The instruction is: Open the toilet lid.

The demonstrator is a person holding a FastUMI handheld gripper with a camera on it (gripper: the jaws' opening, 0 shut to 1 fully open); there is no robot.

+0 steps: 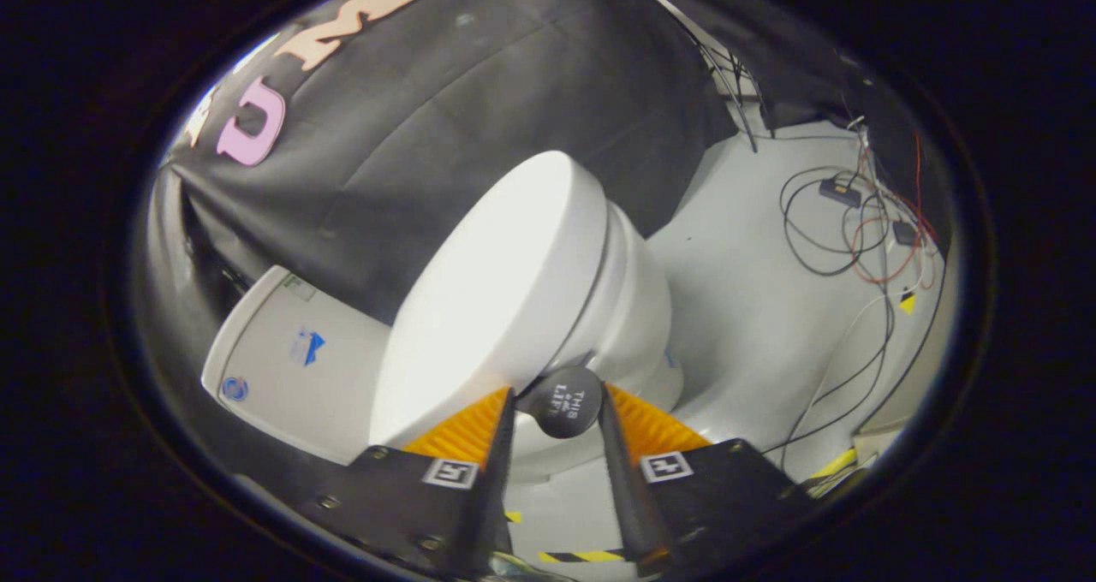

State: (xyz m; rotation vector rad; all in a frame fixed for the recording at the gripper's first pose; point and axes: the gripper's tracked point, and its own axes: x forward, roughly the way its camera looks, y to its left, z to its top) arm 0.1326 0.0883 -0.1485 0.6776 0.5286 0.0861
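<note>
The gripper [558,406] is seen with its two fingers [501,436] narrowly parted, and a round dark knob [568,402] is held between them, pressed on by both. The knob is a smooth, matte ball fixed at the front edge of the toilet lid [492,299], and pale lettering is printed on it; "THIS" and "LIFT" can be made out, though the small mark between the words cannot be read. The inner faces of the fingers are ribbed, and a square black-and-white marker [450,472] is borne on each finger's body. The lid is a smooth, glossy white oval, seen raised a little way off the seat at its front edge, with a thin dark gap beneath it. Below it, the rounded white ceramic bowl [634,308] is seen, standing on a pale grey floor [753,308]. Behind the lid, the flat white tank [291,359] is seen, with a blue sticker and a small round badge on it, too small to be read. Loose black and red cables [843,240] are strewn over the floor well beyond the bowl, and yellow-and-black striped tape [582,556] is laid on the floor just beneath the fingers.
</note>
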